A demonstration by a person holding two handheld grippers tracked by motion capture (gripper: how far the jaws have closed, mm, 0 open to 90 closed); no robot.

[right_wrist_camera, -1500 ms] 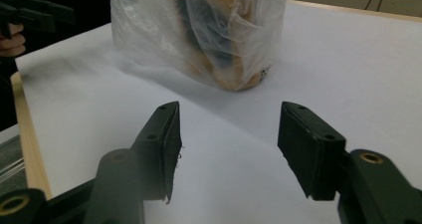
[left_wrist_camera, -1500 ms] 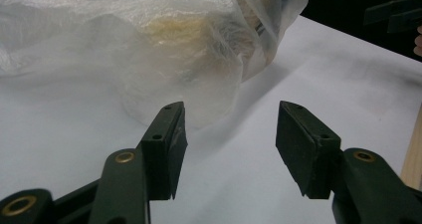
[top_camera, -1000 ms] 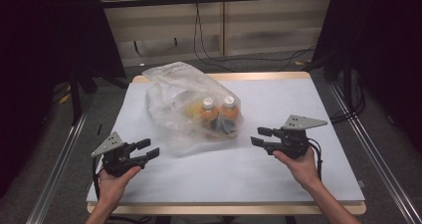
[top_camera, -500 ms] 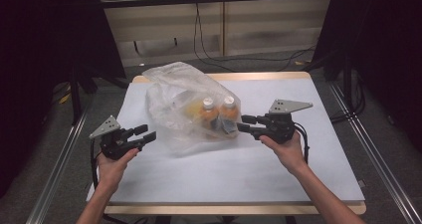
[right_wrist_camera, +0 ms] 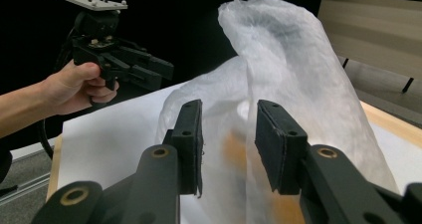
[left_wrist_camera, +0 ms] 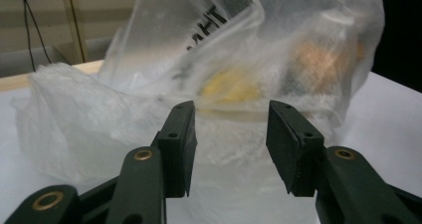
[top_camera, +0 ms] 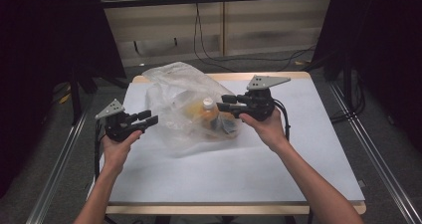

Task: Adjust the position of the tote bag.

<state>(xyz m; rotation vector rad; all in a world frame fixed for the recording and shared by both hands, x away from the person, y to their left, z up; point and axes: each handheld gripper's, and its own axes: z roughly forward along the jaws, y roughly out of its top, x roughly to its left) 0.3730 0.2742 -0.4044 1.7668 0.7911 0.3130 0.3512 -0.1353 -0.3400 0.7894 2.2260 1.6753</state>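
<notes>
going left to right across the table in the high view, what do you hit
left gripper → clear plastic bag → orange bottle with a white cap inside the bag → right gripper, jaws at the bag's right side → bare white tabletop

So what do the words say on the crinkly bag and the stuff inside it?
"THA": black letters printed on the clear plastic bag, seen in the left gripper view; the word runs on under a fold, so the rest can't be read.
More black print lower on the same bag: too blurred to read.
Bottle inside the bag, white cap, orange contents: no readable label in the high view.
</notes>
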